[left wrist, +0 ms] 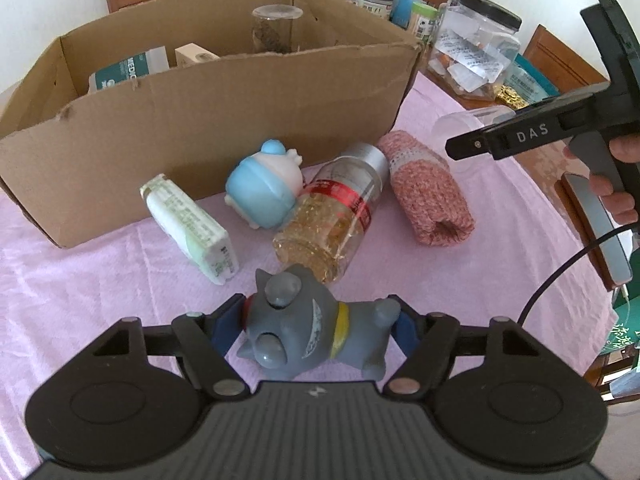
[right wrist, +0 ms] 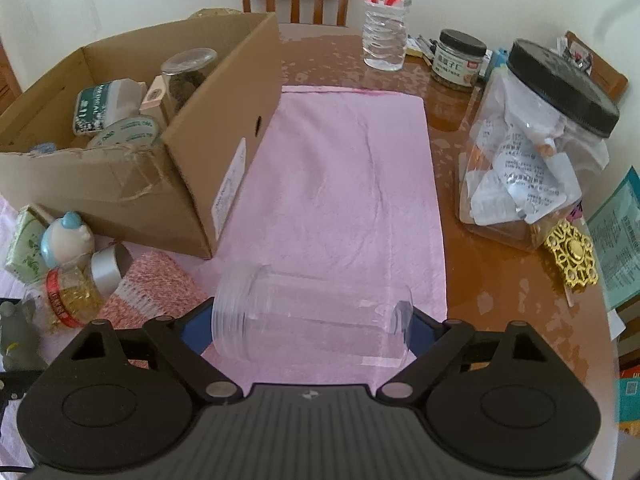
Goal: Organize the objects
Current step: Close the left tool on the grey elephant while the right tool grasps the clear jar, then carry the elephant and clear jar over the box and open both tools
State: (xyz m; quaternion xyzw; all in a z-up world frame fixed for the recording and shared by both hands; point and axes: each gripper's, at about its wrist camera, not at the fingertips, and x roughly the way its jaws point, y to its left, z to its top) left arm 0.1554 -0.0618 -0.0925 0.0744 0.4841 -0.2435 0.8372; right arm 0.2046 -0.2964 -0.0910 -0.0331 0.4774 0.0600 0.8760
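On the pink cloth (left wrist: 100,280), the left gripper (left wrist: 316,328) was clamped on the grey rubber cat toy (left wrist: 312,332) and the right gripper (right wrist: 312,330) seemed to squeeze the clear plastic jar (right wrist: 312,316) endwise, so both should lift slowly toward the brown cardboard box (left wrist: 200,120).

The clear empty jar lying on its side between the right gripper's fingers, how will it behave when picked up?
The clear jar looks empty, so probably light. Lying sideways on the pink cloth, it may roll if nudged. Its smooth plastic could slip between the right gripper's pads.
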